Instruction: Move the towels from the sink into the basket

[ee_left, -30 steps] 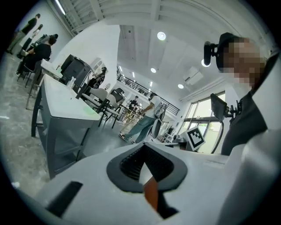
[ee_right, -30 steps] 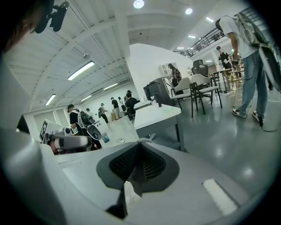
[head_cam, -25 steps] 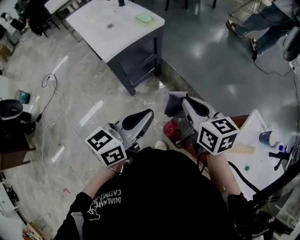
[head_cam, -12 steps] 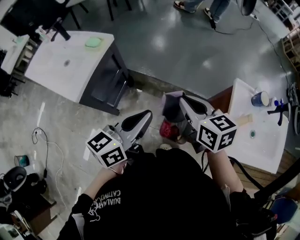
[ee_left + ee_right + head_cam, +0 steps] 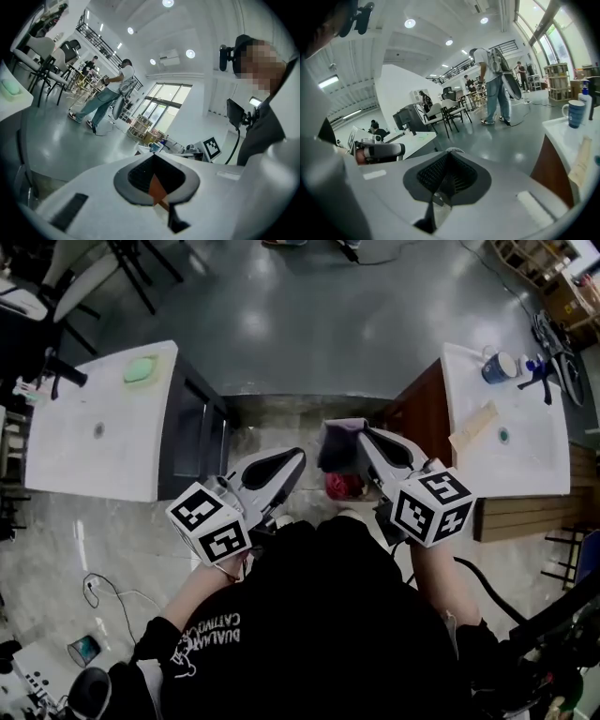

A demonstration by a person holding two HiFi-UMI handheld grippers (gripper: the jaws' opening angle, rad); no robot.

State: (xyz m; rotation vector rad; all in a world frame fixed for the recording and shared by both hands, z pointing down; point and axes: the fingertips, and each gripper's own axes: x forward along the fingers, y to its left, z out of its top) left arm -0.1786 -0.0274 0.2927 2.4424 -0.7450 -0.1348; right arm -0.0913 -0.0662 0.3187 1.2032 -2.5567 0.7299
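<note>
Now right claw grips dark towel, left claw clenched empty; shirt reads DUALMAR.

Bright ceiling spotlights, glare on glossy floor, fisheye-warped edges, dark corner vignetting

Glossy floor, matt white countertop, cloth towel.

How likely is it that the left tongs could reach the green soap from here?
Probably not without a step closer: the left tongs hang over the floor, and the green soap lies well aside on the white counter. Nothing blocks the way.
</note>
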